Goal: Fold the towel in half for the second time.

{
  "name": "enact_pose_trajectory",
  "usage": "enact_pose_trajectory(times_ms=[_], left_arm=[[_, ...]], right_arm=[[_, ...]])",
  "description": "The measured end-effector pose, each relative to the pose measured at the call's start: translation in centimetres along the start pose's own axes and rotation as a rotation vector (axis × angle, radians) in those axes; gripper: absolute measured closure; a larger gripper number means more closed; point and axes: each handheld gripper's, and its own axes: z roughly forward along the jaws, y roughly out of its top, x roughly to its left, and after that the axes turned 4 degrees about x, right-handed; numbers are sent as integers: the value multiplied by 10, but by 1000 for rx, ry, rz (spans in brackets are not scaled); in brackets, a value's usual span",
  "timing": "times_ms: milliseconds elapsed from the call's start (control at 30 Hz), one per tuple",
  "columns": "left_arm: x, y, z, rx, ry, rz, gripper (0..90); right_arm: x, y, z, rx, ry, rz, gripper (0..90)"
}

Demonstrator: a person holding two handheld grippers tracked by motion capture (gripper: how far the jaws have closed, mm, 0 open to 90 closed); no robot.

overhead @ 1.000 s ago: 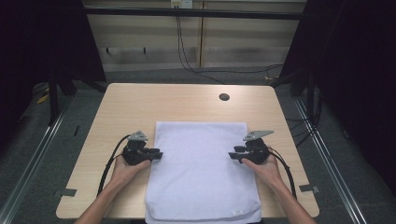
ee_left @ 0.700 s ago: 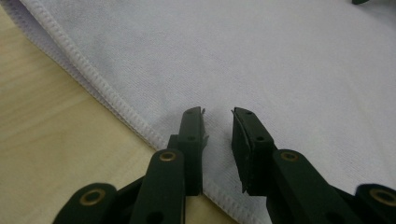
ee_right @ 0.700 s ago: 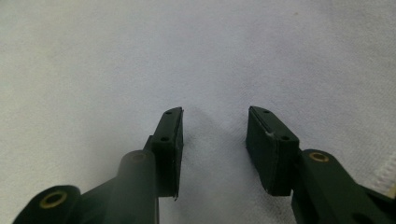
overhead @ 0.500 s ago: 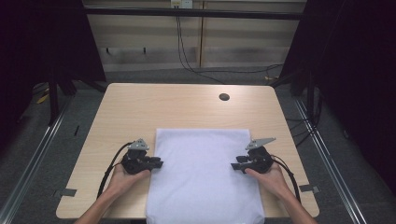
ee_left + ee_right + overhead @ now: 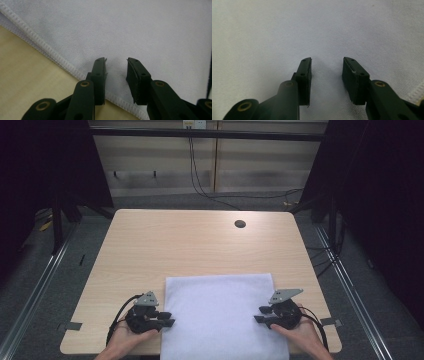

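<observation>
**Towel dragged near, folding not begun**

Left gripper [image 5: 167,319] is hovering at the white towel's [image 5: 222,315] left hem, jaws just widening, gripping nothing. Right gripper [image 5: 261,315] is standing apart over its right side. The towel is lying flat, overhanging the table's [image 5: 200,245] near edge.

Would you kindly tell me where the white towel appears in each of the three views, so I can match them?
High view: white towel lies at the table's near edge, between both grippers.
Left gripper view: towel covers the upper right, behind the jaws.
Right gripper view: towel spreads across the frame.
Shared landmark: its stitched hem, also at the right gripper view's lower right.
</observation>
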Motion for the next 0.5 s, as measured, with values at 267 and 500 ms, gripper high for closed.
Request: enact_pose_trajectory(times_ms=[267,500], left_arm=[[38,26,-16,-144,62,-40,711],[91,54,-4,-170,83,-117,644]], right_arm=[[-27,18,-20,-104,-57,60,601],[-91,39,-15,-146,-131,155,602]])
